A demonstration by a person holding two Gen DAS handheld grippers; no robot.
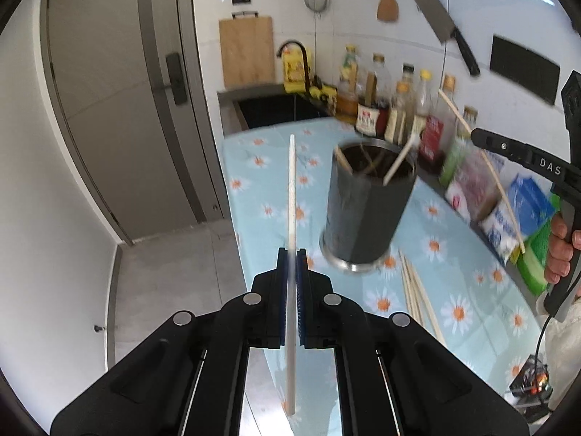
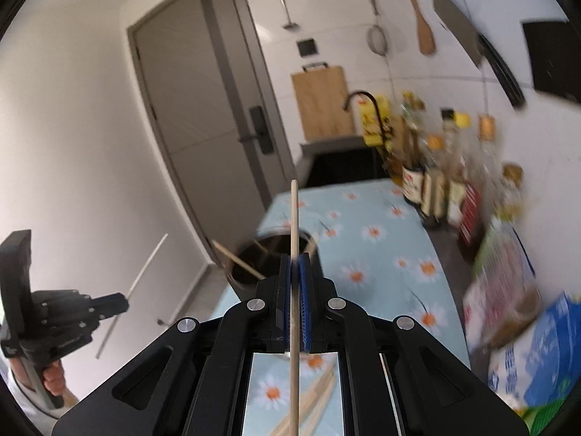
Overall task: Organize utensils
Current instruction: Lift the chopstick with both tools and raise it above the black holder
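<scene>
My left gripper [image 1: 292, 258] is shut on a pale chopstick [image 1: 291, 189] that points up and away, left of the dark metal utensil holder [image 1: 365, 210]. The holder stands on the daisy tablecloth [image 1: 454, 290] and has a few chopsticks in it. My right gripper [image 2: 295, 265] is shut on a wooden chopstick [image 2: 294, 225], held above and in front of the holder [image 2: 276, 258]. The right gripper also shows in the left wrist view [image 1: 472, 134], holding its chopstick [image 1: 490, 170] to the right of the holder. The left gripper shows in the right wrist view [image 2: 125, 301].
Several loose chopsticks [image 1: 417, 290] lie on the cloth near the holder. Bottles [image 1: 399, 105] and packets [image 1: 501, 225] line the wall side. A sink [image 1: 276, 109], a cutting board [image 1: 247, 51], a cleaver [image 1: 443, 25] and a spatula [image 1: 387, 0] are at the back. The counter edge drops to the floor on the left.
</scene>
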